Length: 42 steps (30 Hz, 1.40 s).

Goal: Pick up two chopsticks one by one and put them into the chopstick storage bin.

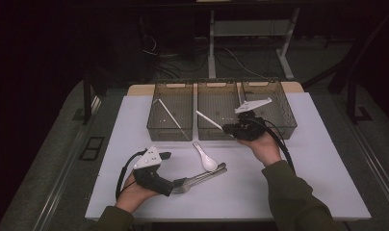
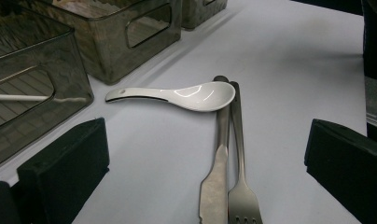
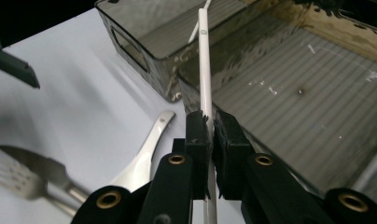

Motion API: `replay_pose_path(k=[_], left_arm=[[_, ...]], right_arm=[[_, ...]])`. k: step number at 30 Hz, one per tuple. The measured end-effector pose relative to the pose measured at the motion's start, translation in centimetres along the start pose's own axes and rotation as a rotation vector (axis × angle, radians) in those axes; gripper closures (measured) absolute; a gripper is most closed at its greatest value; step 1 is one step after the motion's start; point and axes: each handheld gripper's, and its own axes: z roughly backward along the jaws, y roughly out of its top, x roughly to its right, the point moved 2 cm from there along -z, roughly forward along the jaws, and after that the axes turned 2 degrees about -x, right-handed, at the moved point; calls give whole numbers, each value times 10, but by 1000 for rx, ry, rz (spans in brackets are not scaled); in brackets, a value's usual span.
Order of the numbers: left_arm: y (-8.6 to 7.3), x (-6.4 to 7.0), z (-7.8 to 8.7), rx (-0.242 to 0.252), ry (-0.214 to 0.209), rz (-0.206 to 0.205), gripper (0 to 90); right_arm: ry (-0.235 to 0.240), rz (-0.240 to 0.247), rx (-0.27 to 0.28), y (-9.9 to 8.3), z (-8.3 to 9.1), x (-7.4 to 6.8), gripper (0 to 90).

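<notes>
My right gripper (image 3: pixel 209 135) has its fingers clenched on a white chopstick (image 3: pixel 205 60), which runs up between them and out over the rim of the middle bin (image 1: pixel 216 115). My left gripper (image 1: pixel 156 166) hangs with its fingers spread wide and holding nothing. Ahead between those fingers, on the bench (image 2: pixel 289 56), lie a knife (image 2: pixel 218 163) and fork (image 2: pixel 240 177) side by side, touching. A white spoon (image 2: pixel 186 95) rests across their far ends. Another chopstick (image 1: pixel 172 117) lies in the left bin (image 1: pixel 169 111).
</notes>
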Motion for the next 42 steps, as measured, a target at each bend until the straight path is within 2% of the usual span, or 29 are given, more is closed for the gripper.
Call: replay_pose_path(k=[7, 9, 11, 19, 32, 42], left_arm=[[0, 0, -1, 0, -8, 5, 0], [0, 0, -1, 1, -8, 4, 0], [0, 0, 0, 2, -8, 3, 0], [0, 0, -1, 1, -14, -2, 0], [-1, -3, 1, 9, -24, 18, 0], [-1, -2, 0, 12, -30, 15, 0]], right_arm=[[-3, 2, -10, 28, -21, -9, 843], [-3, -16, -18, 36, -28, -12, 843], [-7, 0, -17, 44, -34, -13, 843], [-18, -15, -41, 72, -60, -16, 843], [-30, -45, -86, 99, -108, -17, 843], [-33, -79, -108, 119, -141, -13, 842]])
